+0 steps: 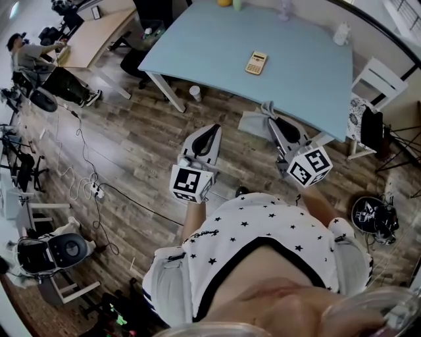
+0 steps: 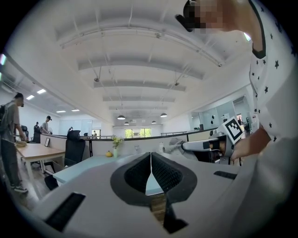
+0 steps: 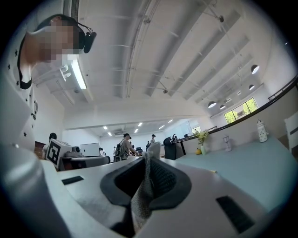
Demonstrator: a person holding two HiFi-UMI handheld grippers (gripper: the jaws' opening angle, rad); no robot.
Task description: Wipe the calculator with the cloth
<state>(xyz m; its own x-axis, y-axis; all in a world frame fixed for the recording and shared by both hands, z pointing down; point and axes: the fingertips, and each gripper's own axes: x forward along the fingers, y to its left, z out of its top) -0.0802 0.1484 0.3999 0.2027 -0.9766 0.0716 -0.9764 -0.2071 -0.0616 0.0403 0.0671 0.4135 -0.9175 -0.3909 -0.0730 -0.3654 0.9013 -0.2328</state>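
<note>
A beige calculator (image 1: 256,62) lies flat near the middle of the light blue table (image 1: 197,46) in the head view. Both grippers hover over the wooden floor, short of the table's near edge. My right gripper (image 1: 271,116) is shut on a grey cloth (image 1: 255,122), which hangs down to its left; in the right gripper view the cloth (image 3: 145,186) is pinched between the dark pads (image 3: 166,179). My left gripper (image 1: 212,133) is shut with nothing in it, its pads (image 2: 163,173) touching. The calculator shows in neither gripper view.
On the table's far edge stand a yellow object (image 1: 225,2), bottles and a white jug (image 1: 341,34). A paper cup (image 1: 195,93) sits on the floor by a table leg. A white chair (image 1: 375,82), bags (image 1: 373,216), floor cables (image 1: 85,184) and a seated person (image 1: 46,69) surround the area.
</note>
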